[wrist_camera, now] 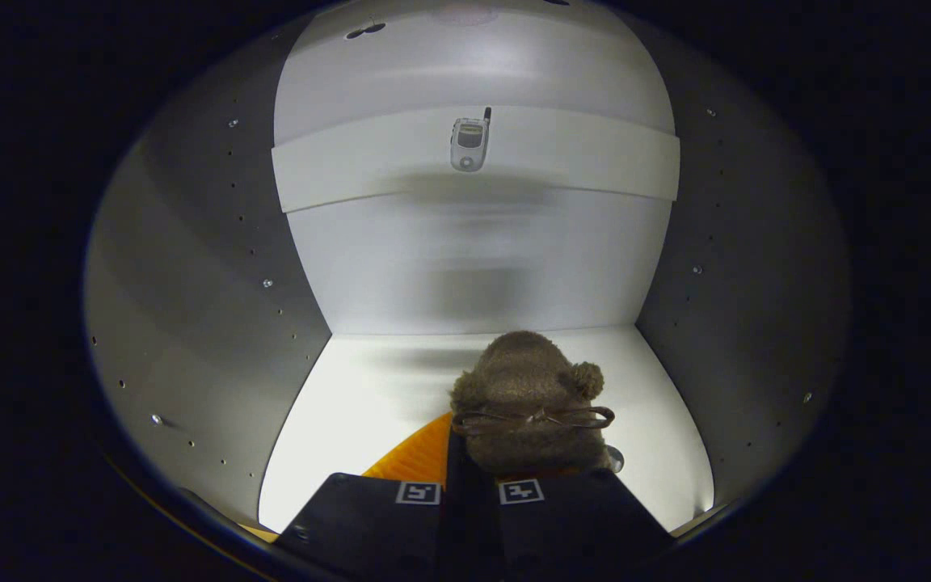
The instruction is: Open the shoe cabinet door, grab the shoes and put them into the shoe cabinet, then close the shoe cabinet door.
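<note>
Fuzzy brown slipper (526, 404) inside white cabinet (465, 275); bow on top

Camera on the gripper (469, 477), looking forward along its 2 fingers into the white shoe cabinet (191, 267).

The lens sits low and close inside the opening, facing the pale back panel (473, 267); the white shelf floor (352, 404) lies just ahead, the grey side walls curve round both sides, and a fuzzy brown slipper with an orange sole (526, 404) is right at the fingertips.

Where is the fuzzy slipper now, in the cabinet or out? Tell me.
In. The fuzzy slipper sits on the cabinet floor, side walls around it; the gripper is shut on its near end.
</note>
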Demonstrator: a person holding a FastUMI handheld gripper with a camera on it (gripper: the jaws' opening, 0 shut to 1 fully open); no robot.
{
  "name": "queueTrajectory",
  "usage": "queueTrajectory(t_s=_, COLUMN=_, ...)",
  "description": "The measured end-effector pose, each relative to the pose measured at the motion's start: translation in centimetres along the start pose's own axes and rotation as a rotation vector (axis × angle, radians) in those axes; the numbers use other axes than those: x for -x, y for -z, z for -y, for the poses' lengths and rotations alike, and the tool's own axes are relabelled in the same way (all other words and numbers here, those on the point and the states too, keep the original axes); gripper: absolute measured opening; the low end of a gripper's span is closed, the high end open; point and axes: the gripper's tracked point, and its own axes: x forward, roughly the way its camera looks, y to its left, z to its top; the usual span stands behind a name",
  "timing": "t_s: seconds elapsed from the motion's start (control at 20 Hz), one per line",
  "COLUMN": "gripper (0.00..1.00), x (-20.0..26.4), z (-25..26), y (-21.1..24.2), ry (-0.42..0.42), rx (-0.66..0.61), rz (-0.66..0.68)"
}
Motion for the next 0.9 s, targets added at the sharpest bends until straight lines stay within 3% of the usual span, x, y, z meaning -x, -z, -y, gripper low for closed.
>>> queueTrajectory(t_s=0.2, gripper=0.46, x=0.4, z=0.4, y=0.1, ry=0.020, rx=0.010, rz=-0.010)
queueTrajectory(t_s=0.4, gripper=0.88, x=0.8, z=0.1, y=0.7, ry=0.019, rx=0.020, rz=-0.025)
queueTrajectory(t_s=0.9, gripper=0.95, x=6.2, z=0.5, y=0.4, ry=0.062, rx=0.045, rz=0.028)
